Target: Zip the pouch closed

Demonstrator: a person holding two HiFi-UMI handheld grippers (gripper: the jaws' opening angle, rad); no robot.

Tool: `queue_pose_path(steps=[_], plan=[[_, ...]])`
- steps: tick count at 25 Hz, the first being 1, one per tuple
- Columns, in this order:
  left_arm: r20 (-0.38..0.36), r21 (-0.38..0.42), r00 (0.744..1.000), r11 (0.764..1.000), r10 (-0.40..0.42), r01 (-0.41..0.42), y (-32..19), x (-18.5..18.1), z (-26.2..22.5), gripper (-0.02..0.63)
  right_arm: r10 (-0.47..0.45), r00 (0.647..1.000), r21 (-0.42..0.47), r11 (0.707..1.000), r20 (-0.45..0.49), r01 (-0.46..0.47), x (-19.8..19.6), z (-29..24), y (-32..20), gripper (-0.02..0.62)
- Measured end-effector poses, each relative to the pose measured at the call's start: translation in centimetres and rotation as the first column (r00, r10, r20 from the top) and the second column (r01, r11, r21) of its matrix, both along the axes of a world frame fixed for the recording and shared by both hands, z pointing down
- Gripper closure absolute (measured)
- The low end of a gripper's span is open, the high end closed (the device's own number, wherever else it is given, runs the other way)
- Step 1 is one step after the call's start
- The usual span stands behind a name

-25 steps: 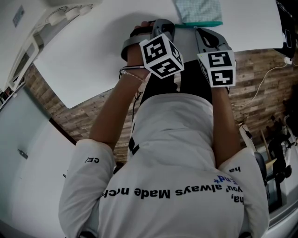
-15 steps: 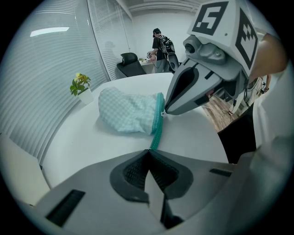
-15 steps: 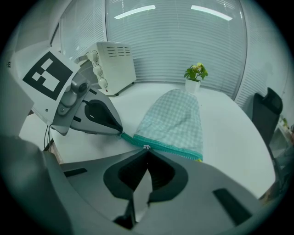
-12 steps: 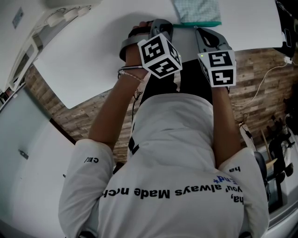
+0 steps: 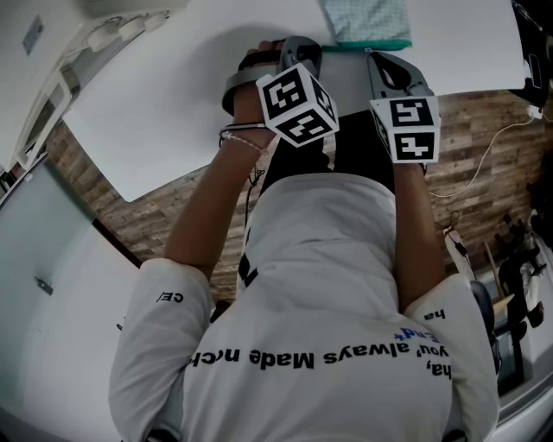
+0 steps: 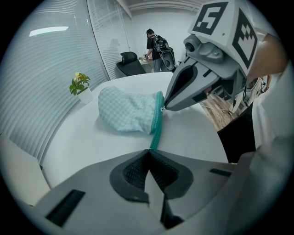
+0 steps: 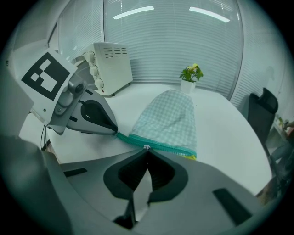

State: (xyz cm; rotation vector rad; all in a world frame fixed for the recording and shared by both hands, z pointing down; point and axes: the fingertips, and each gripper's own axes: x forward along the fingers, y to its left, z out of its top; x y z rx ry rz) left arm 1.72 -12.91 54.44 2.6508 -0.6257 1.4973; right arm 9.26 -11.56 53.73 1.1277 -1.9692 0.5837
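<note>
A mint checked pouch (image 5: 367, 19) lies on the white table (image 5: 173, 112), its teal zipper edge (image 5: 373, 44) facing me. In the left gripper view the pouch (image 6: 127, 110) lies ahead, and my left gripper (image 6: 149, 150) is shut on the tail end of the zipper tape (image 6: 157, 123). In the right gripper view my right gripper (image 7: 146, 149) is shut on the small metal zipper pull, partway along the zipper (image 7: 158, 145) of the pouch (image 7: 171, 117). The left gripper (image 7: 115, 132) pinches the tape's left end there. In the head view the left gripper (image 5: 327, 43) and right gripper (image 5: 372, 53) sit close together at the zipper.
A white toaster oven (image 7: 109, 64) stands at the table's far left. A small potted plant (image 7: 190, 74) stands behind the pouch. The table's near edge (image 5: 164, 183) runs over a wood-pattern floor with a cable (image 5: 484, 164). An office chair (image 6: 130, 62) and a person (image 6: 151, 43) are far off.
The right gripper has crept slightly to the right along the zipper. The left gripper holds almost still.
</note>
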Motion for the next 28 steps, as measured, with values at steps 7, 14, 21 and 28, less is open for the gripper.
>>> queue_pose_path(steps=[7, 14, 21, 28], plan=[[0.004, 0.0, 1.0, 1.0, 0.001, -0.001, 0.0, 0.0, 0.0, 0.588, 0.014, 1.0, -0.003, 1.0, 0.006, -0.014, 0.9, 0.2, 0.0, 0.586], [0.005, 0.0, 1.0, 1.0, -0.002, 0.002, 0.0, 0.0, 0.0, 0.588, 0.024, 1.0, 0.0, 1.0, 0.0, -0.024, 1.2, 0.2, 0.0, 0.586], [0.006, 0.0, 1.0, 1.0, -0.006, 0.006, 0.0, 0.0, 0.0, 0.588, 0.039, 0.999, 0.006, 0.999, -0.006, -0.039, 1.9, 0.1, -0.1, 0.586], [0.01, 0.001, 1.0, 1.0, -0.01, 0.01, 0.0, -0.1, 0.0, 0.588, 0.054, 0.998, 0.011, 0.998, -0.01, -0.054, 3.0, 0.0, -0.2, 0.586]])
